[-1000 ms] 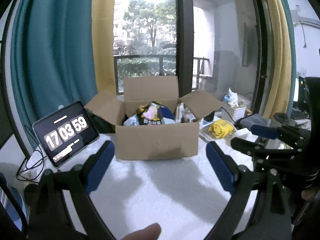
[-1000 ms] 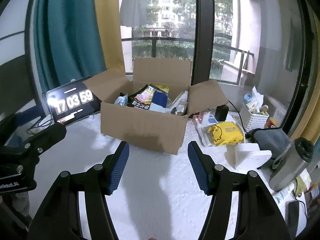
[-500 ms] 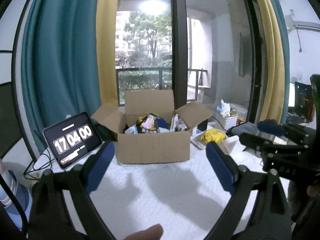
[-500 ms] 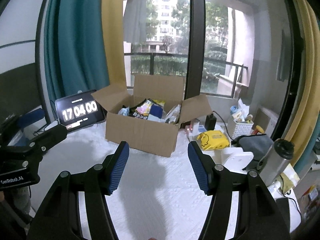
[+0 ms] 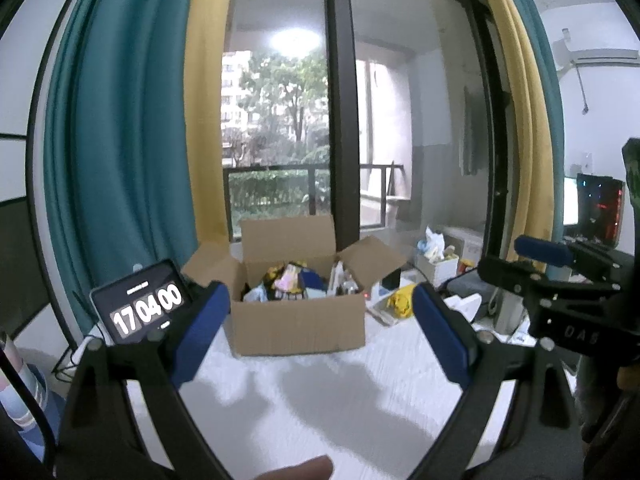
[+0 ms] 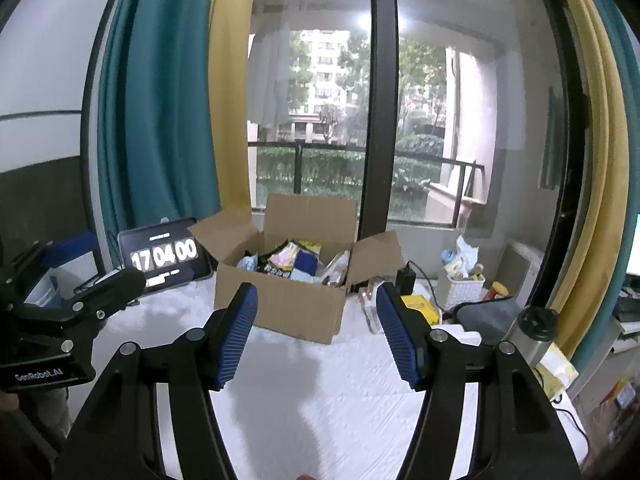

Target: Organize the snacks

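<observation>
Both tools, left tool (image 5: 320,328) and right tool (image 6: 316,332), are spread apart and empty. Snack box (image 6: 296,300) sits mid-surface (image 6: 320,400), flaps open. We should approach from above, one packet per grab.

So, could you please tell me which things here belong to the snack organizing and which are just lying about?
Job:
- cardboard box
- snack packets inside it
- left gripper, right gripper, jaws open

Lying about:
- clock tablet
- yellow pack
- white basket
- steel flask
</observation>
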`<state>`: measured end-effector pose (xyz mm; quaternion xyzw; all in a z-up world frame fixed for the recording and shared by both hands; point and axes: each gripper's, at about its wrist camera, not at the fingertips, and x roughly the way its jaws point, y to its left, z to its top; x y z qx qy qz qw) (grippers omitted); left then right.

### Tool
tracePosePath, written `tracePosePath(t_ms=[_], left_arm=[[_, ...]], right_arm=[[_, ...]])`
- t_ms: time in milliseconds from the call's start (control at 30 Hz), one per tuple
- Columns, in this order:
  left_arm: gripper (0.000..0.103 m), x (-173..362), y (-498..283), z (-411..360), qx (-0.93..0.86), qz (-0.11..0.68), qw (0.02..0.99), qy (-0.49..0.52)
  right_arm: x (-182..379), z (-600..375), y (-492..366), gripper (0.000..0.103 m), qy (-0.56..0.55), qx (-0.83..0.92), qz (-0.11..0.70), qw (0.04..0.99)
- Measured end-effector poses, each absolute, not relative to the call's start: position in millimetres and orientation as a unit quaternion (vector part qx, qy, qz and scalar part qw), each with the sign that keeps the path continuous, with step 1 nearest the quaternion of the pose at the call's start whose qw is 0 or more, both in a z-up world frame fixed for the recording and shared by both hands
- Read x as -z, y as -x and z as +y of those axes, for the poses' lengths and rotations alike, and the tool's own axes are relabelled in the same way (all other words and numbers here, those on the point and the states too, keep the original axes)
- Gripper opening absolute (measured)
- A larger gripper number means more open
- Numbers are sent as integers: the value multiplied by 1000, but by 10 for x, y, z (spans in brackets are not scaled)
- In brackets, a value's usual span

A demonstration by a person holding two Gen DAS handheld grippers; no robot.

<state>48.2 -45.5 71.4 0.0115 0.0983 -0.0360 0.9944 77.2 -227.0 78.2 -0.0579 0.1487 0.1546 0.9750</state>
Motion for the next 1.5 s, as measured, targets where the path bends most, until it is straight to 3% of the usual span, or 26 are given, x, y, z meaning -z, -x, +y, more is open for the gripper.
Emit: tracePosePath(t_ms=[533,700,1500], left_arm=[[94,-1081,-296,-411,23,47,999,-2],[94,-1145,-213,-430,22,36,999,-6],[99,-1190,-86,-382,20,18,1000,-2]], right_arm=[[-1054,-2345,-577,72,48,-145,102,983],[-1130,-2375,-516,82,33,-149,89,984],[-1240,-2365,-359,82,31,-140,69,987]])
